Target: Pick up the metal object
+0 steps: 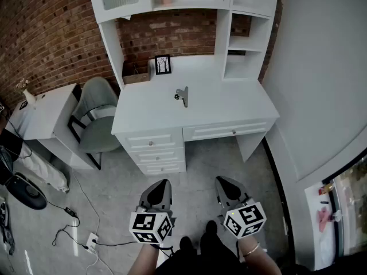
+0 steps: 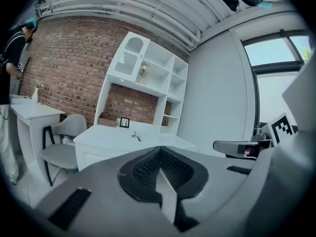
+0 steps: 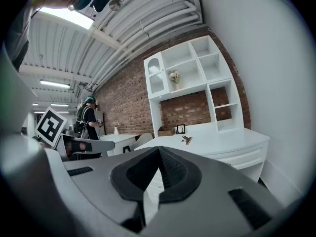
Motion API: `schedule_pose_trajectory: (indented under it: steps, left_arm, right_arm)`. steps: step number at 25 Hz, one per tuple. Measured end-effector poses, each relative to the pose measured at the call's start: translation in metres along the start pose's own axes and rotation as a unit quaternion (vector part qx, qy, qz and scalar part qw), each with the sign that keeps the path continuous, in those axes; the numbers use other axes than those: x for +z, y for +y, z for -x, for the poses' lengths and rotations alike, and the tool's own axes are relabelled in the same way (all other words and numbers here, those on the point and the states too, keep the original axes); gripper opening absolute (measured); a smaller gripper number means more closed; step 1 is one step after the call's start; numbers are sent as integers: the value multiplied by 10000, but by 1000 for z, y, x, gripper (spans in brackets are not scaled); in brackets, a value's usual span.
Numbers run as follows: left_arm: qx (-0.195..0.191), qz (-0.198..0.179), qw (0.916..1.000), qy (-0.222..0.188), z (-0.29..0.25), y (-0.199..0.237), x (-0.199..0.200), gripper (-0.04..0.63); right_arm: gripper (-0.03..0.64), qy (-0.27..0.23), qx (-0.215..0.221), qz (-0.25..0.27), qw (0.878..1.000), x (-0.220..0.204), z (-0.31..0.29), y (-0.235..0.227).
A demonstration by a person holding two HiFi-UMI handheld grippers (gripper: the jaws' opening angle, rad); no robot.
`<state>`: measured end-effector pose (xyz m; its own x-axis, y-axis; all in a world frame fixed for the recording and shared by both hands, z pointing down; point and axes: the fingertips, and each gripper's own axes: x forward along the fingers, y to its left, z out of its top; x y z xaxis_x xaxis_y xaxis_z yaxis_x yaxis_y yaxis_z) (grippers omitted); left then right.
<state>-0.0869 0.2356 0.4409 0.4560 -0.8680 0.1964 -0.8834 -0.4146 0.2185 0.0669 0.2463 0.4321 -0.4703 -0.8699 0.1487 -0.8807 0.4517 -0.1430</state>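
A small metal object, a clip-like piece, lies on the white desk near its middle. It shows small in the left gripper view and the right gripper view. My left gripper hangs over the floor in front of the desk, shut with nothing between its jaws. My right gripper is beside it, also shut and empty. Both are well short of the desk.
The desk has drawers at the front and a white hutch with shelves behind. A small framed picture and a brown box stand at the back. A grey chair and a side table are at the left. Cables lie on the floor. A person stands far left.
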Motion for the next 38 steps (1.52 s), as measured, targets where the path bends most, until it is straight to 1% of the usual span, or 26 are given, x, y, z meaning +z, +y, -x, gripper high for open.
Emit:
schedule_pose_trajectory:
  steps: [5,10,13,16,21,26,29,34,38]
  left_arm:
    - [-35,-152,9998,-123,17,7,6,9]
    - [-107,-180,9996,-209,24,12,11,9]
    - [-163,-112,9997,-145,21,18,9,9]
    - [-193,42,9998,-52,10,25,5,9]
    - [-188,206,9996,-18,-31,41,9,9]
    - [-119,109,9999,-16,-93,56,25,11]
    - [-36,60,10000,-33,-135,64,43,11]
    - [193,82,9998,49,-195,82,63,11]
    - [206,118,9997,113,-235,92,74,11]
  right_arm:
    - [5,76,-86,5,9999,-5,3,15]
    - [5,-67,-113,-72,9999,-3,7,18]
    - [5,-41,-219,-130,9997,-5,4,15]
    - [5,-27,-235,-158,9996,-4,-4,9]
    - [5,-59,-259,-277,9993,0,-36,-19]
    - [5,-163,-180,-352,9991,13,-87,-61]
    - [5,-194,-45,-302,9993,28,-122,-86]
    - [5,-162,182,-326,9992,48,-173,-119]
    - [5,-139,298,-367,9988,56,-206,-139]
